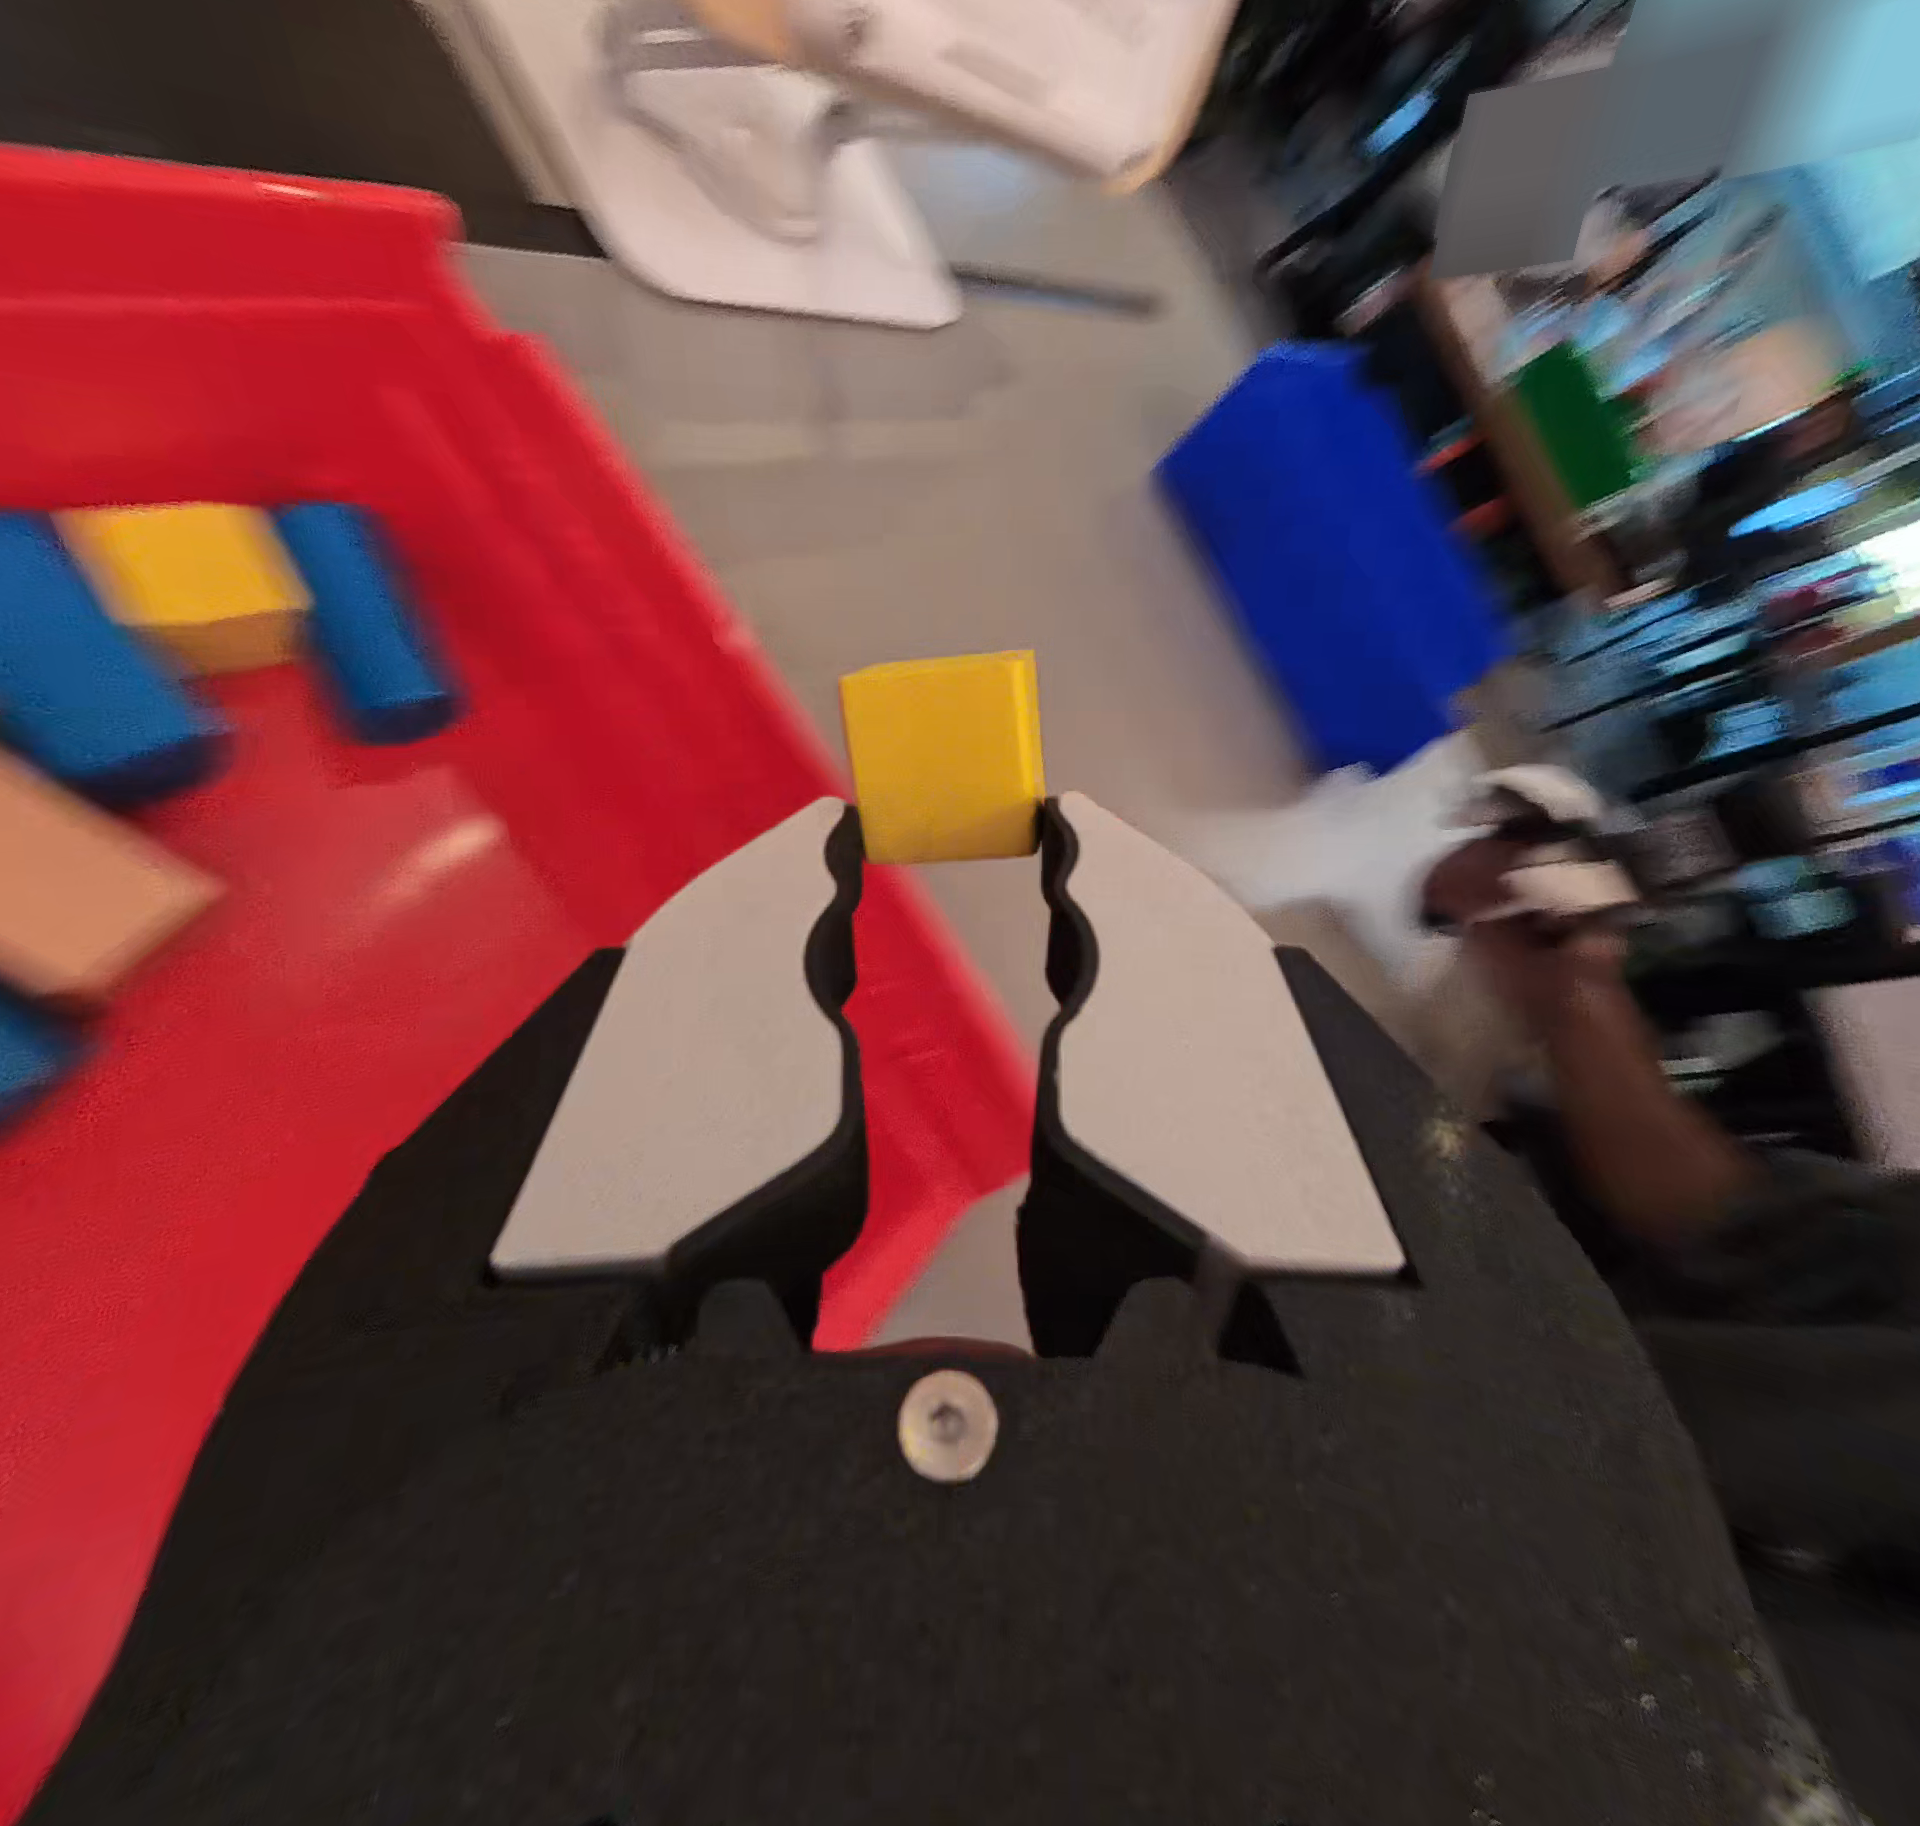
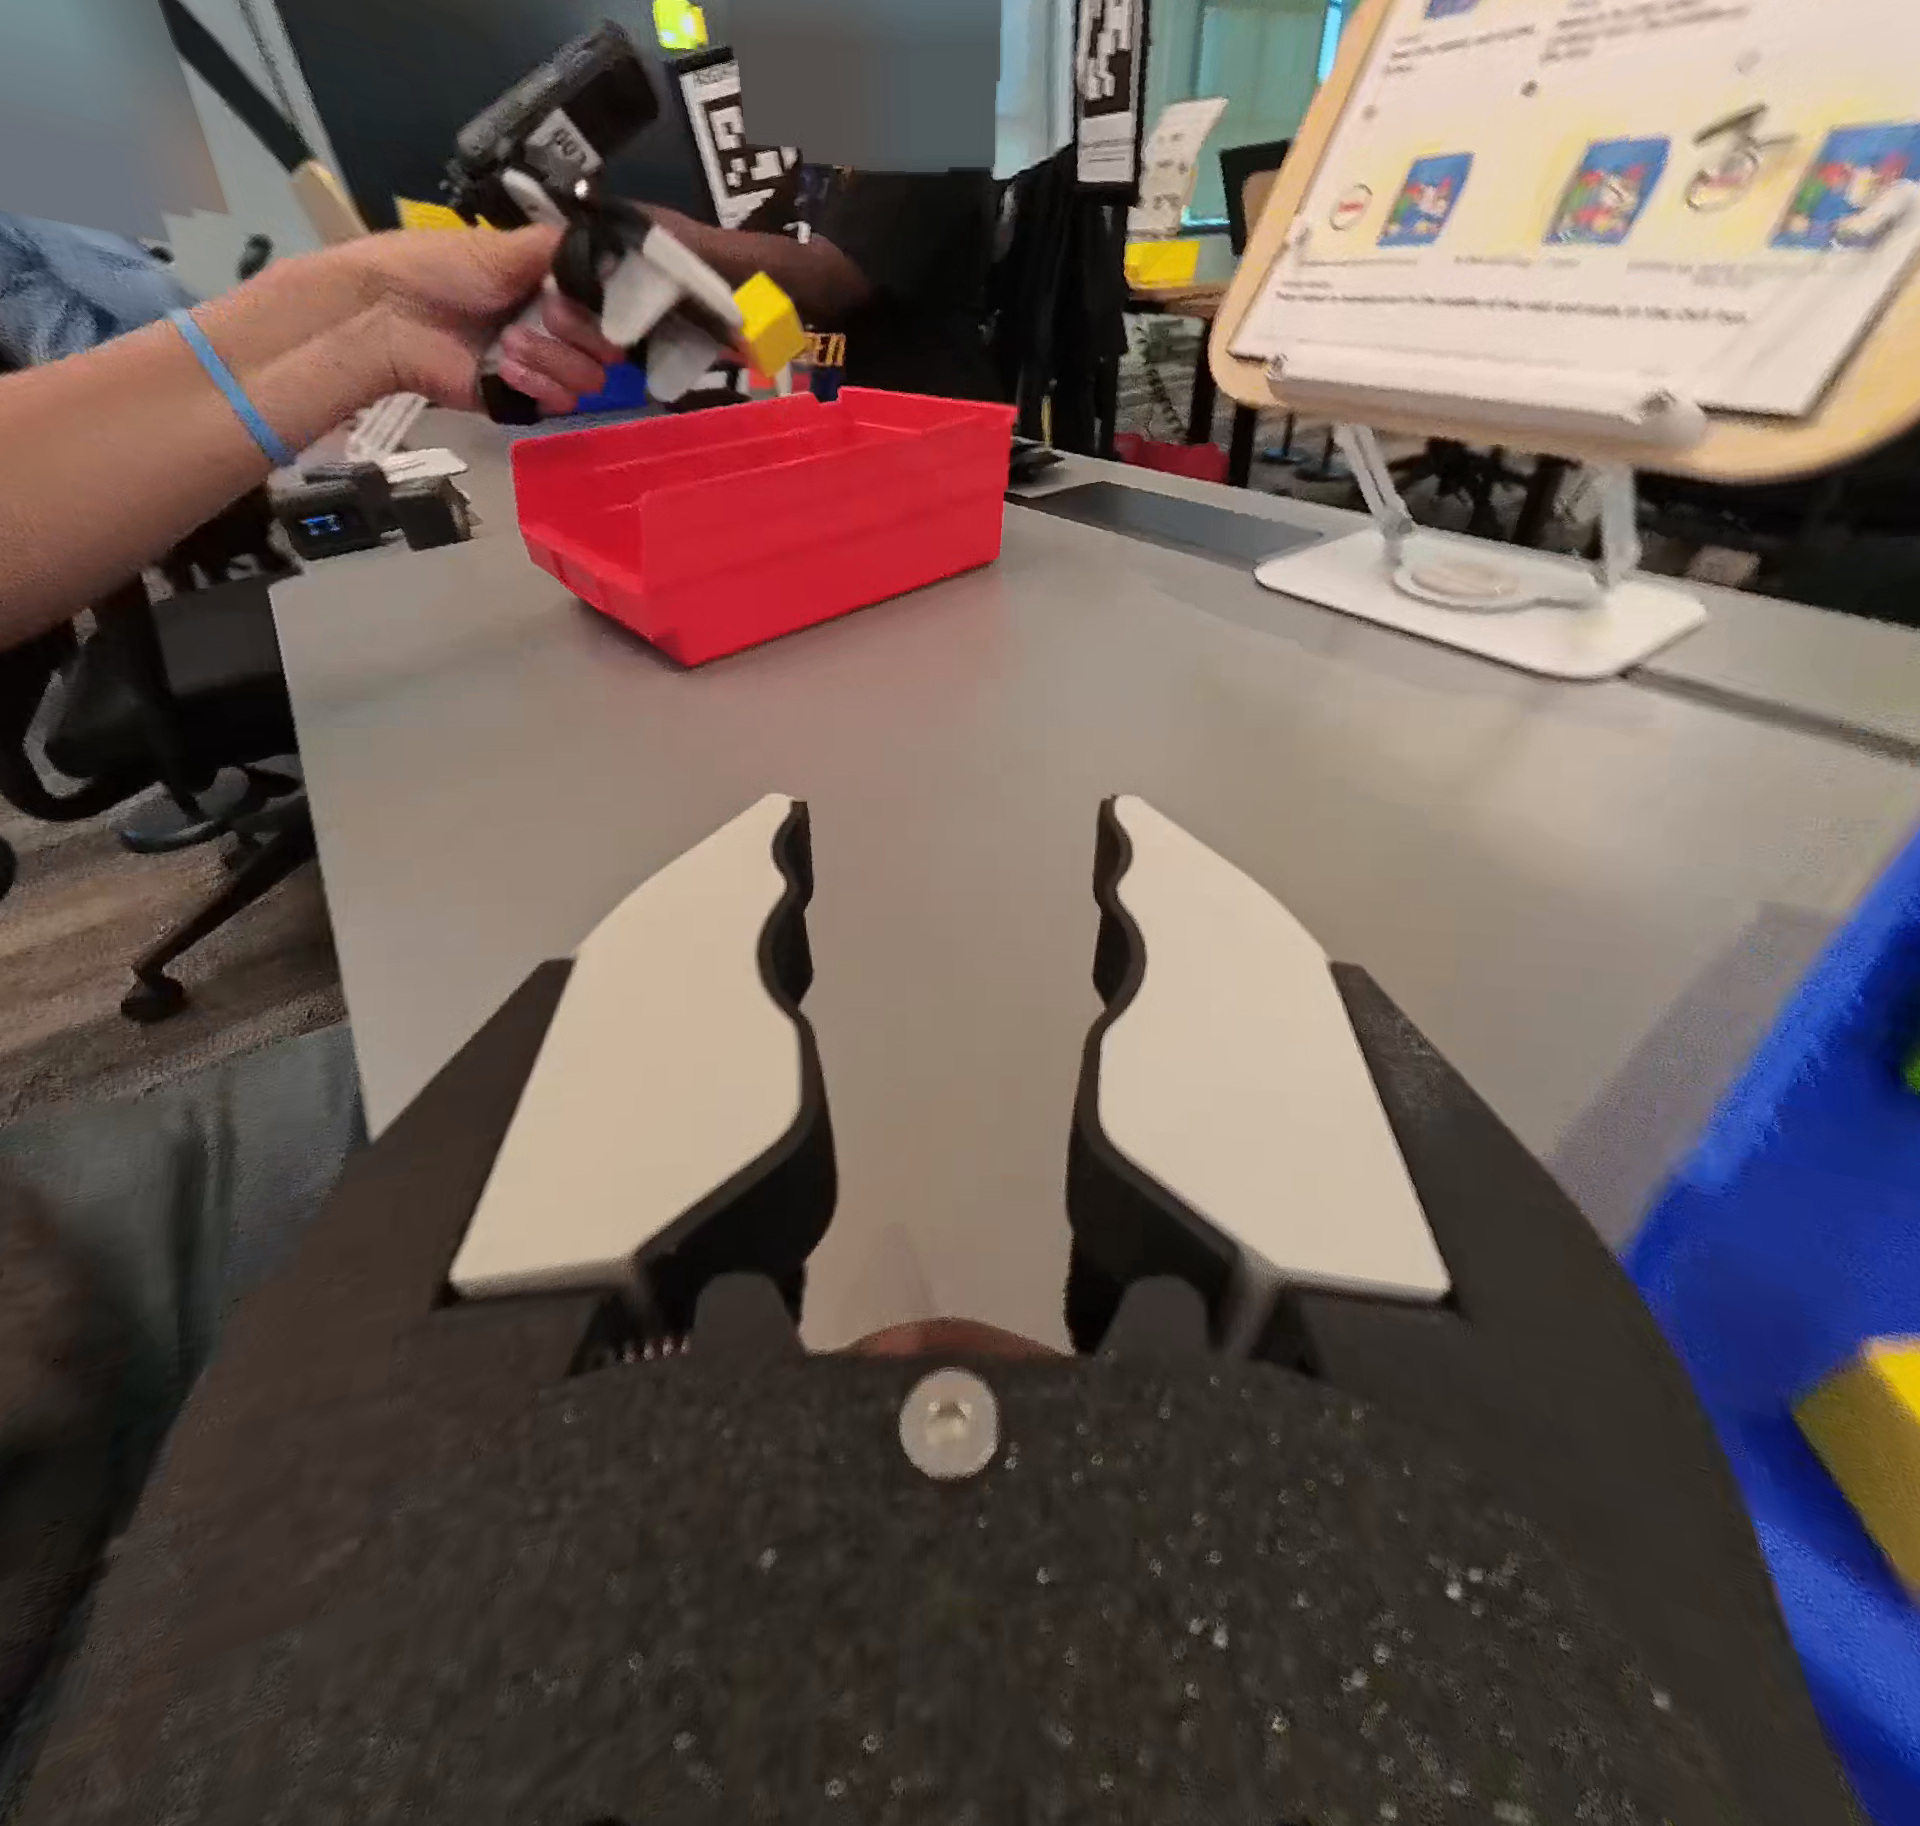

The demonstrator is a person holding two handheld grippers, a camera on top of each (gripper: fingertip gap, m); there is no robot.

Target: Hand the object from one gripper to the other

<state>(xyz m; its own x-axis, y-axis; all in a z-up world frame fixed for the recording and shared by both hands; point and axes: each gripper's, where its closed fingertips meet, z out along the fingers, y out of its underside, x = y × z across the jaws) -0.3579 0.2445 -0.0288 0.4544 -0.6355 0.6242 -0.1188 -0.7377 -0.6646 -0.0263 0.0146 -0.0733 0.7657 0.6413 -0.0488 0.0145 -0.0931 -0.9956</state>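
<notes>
On the grey table (image 2: 1039, 737) sits a red bin (image 2: 764, 519); above it my left gripper (image 1: 948, 820) pinches a yellow cube (image 1: 940, 753), my right gripper (image 2: 951, 820) spread empty.

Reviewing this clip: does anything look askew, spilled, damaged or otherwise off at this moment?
Nothing stands out. The left claw pinches the yellow cube by its lower part only, at the fingertips, above the red bin. The right claw is open and empty over the grey table. The left wrist view is blurred by motion.

Yellow cube (image 1: 940, 753), red bin (image 2: 764, 519), blue bin (image 1: 1325, 550), grey table (image 2: 1039, 737), white-and-black left claw (image 1: 948, 820)
</notes>
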